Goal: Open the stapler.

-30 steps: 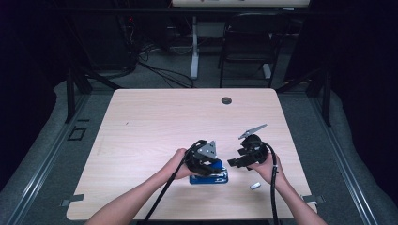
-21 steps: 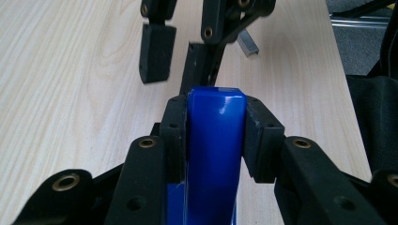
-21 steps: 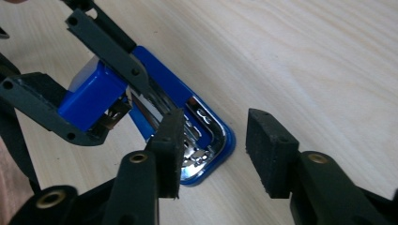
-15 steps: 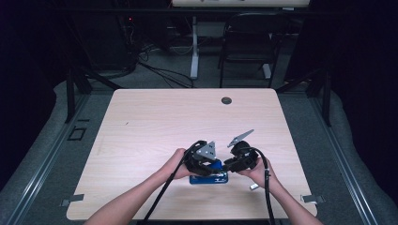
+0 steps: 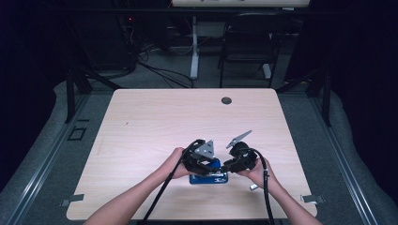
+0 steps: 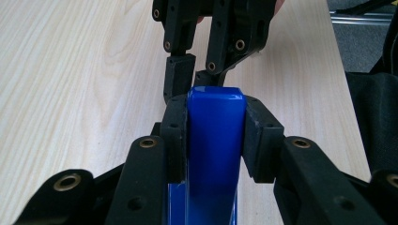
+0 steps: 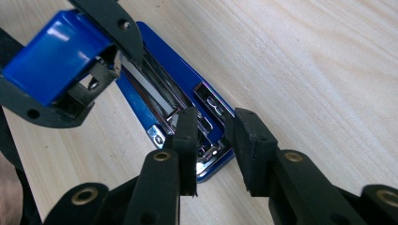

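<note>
While left tool (image 6: 213, 136) clamps glossy blue stapler (image 6: 215, 154), right tool (image 7: 215, 140) gapes.

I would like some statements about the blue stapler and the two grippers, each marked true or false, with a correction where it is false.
1. The left gripper is shut on the blue top cover of the stapler. True.
2. The stapler is closed flat. False: its cover is lifted, and the metal staple channel lies exposed.
3. The right gripper has its jaws apart at the front end of the stapler base. True.
4. The stapler lies at the far edge of the table. False: it lies near the person's edge, between the two hands.
5. A small dark round thing sits near the far edge of the table. True.
</note>
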`<action>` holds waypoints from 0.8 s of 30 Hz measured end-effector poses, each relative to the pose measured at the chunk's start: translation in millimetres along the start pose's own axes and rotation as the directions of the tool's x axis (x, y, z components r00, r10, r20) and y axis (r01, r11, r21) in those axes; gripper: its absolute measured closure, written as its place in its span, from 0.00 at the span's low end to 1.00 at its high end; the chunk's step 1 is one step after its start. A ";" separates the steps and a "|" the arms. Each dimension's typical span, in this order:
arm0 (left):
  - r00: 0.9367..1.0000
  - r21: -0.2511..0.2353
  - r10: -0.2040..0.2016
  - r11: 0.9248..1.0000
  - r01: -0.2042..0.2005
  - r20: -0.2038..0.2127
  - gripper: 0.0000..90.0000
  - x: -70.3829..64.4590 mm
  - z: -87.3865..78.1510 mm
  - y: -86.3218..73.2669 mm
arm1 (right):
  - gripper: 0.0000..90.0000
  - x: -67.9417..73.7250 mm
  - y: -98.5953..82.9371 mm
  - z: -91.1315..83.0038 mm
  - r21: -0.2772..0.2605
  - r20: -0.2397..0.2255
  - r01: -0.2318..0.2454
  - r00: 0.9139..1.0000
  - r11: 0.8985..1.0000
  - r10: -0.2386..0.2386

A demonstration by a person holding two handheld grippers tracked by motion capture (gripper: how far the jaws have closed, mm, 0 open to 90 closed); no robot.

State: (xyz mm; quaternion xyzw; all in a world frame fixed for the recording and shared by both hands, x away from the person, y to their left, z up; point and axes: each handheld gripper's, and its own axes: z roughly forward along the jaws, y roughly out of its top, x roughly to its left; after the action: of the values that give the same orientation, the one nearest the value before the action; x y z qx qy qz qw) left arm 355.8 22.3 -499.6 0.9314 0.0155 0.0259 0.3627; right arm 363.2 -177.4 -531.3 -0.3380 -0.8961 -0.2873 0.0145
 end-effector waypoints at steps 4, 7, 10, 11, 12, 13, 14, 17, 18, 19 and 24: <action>1.000 -0.002 -0.003 1.000 0.003 0.001 0.73 -0.2 -2.1 -0.4 | 0.79 -0.7 -0.1 0.2 0.000 -0.003 -0.009 1.000 1.000 0.009; 1.000 0.002 0.001 1.000 -0.001 -0.002 0.73 -1.0 -3.5 -0.1 | 0.79 -1.6 -0.3 0.4 -0.003 -0.016 -0.008 1.000 1.000 0.008; 1.000 0.011 0.009 1.000 -0.009 -0.006 0.73 -1.8 -5.5 0.5 | 0.79 -2.2 -0.3 0.2 0.005 -0.008 0.000 1.000 1.000 0.000; 1.000 0.011 0.010 1.000 -0.010 -0.008 0.73 -2.1 -6.1 0.5 | 0.79 -1.5 -0.1 0.2 0.003 -0.013 -0.005 1.000 1.000 0.005; 1.000 0.013 0.010 1.000 -0.010 -0.010 0.73 -2.3 -6.9 0.6 | 0.79 -1.3 0.0 0.1 0.006 -0.011 -0.003 1.000 1.000 0.003; 1.000 0.017 0.010 1.000 -0.010 -0.011 0.73 -2.6 -8.0 0.7 | 0.79 -1.4 -0.1 0.0 0.008 -0.002 0.006 1.000 1.000 -0.006; 1.000 0.014 0.006 1.000 -0.006 -0.012 0.73 -3.2 -8.6 0.6 | 0.79 -1.0 -0.1 0.5 0.001 -0.001 0.006 1.000 1.000 -0.006; 1.000 0.019 0.008 1.000 -0.008 -0.015 0.73 -4.4 -11.0 0.8 | 0.79 -0.6 0.3 0.1 0.008 0.000 0.010 1.000 1.000 -0.010; 1.000 0.022 0.011 1.000 -0.011 -0.018 0.73 -4.8 -11.9 0.9 | 0.79 -0.4 0.3 -0.2 0.011 -0.001 0.009 1.000 1.000 -0.009; 1.000 0.025 0.013 1.000 -0.013 -0.020 0.73 -5.1 -12.8 1.1 | 0.79 -0.3 0.3 -0.2 0.011 -0.001 0.008 1.000 1.000 -0.008; 1.000 0.032 0.018 0.999 -0.017 -0.026 0.73 -6.2 -16.5 1.0 | 0.79 -0.3 0.5 -0.1 0.012 0.000 0.009 1.000 1.000 -0.009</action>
State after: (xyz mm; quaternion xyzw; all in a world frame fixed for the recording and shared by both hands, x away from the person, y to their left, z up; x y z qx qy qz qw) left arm 348.7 32.4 -487.0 0.9368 0.0126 0.0408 0.3473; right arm 363.7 -177.3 -531.0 -0.3339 -0.8993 -0.2821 0.0153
